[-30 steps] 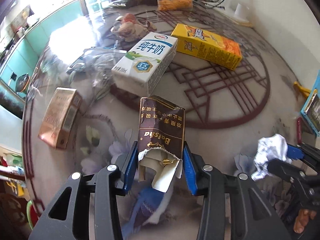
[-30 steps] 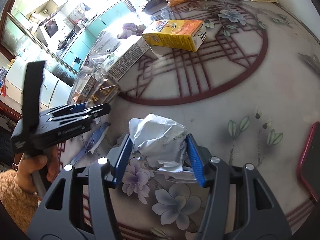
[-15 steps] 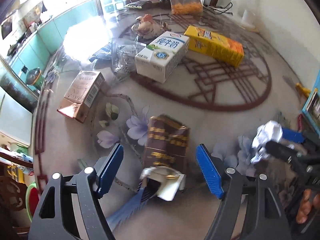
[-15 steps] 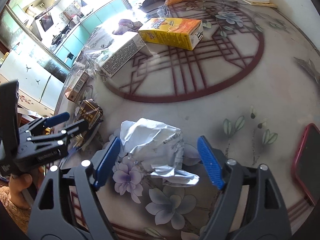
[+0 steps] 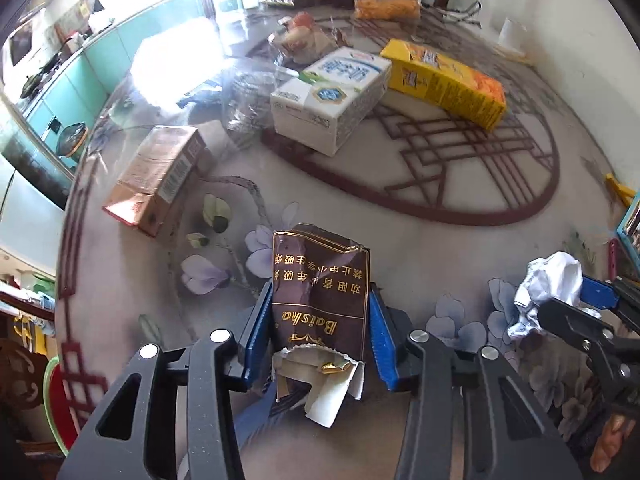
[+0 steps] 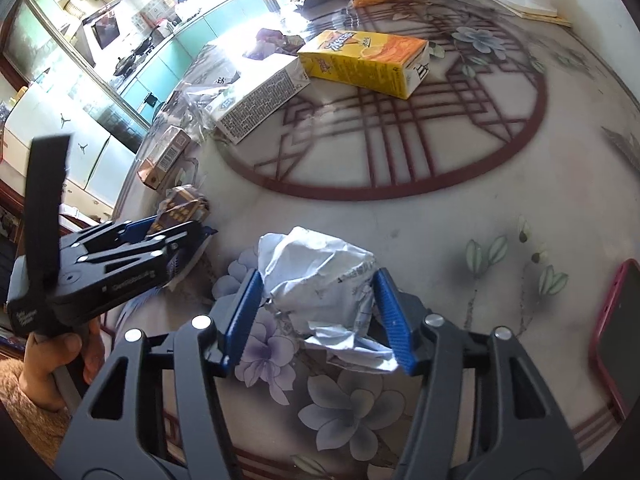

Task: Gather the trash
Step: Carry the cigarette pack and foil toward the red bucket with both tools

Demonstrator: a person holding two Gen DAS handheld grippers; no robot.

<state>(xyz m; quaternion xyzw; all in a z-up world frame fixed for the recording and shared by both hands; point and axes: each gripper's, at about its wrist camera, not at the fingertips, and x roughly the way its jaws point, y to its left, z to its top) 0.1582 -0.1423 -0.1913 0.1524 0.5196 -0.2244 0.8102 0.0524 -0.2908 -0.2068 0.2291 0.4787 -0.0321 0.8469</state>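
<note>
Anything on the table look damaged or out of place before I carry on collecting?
The brown cigarette pack between the left tongs is torn open at its near end, with white lining hanging out. The paper between the right tongs is crumpled. The milk carton and yellow box lie on their sides.

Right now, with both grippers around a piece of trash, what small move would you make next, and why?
Probably lift both together. The left gripper has just closed on the brown pack, its pads against both sides, and the right gripper has just closed on the crumpled paper. Both pieces appear to sit on the table, and no bin is in view.
</note>
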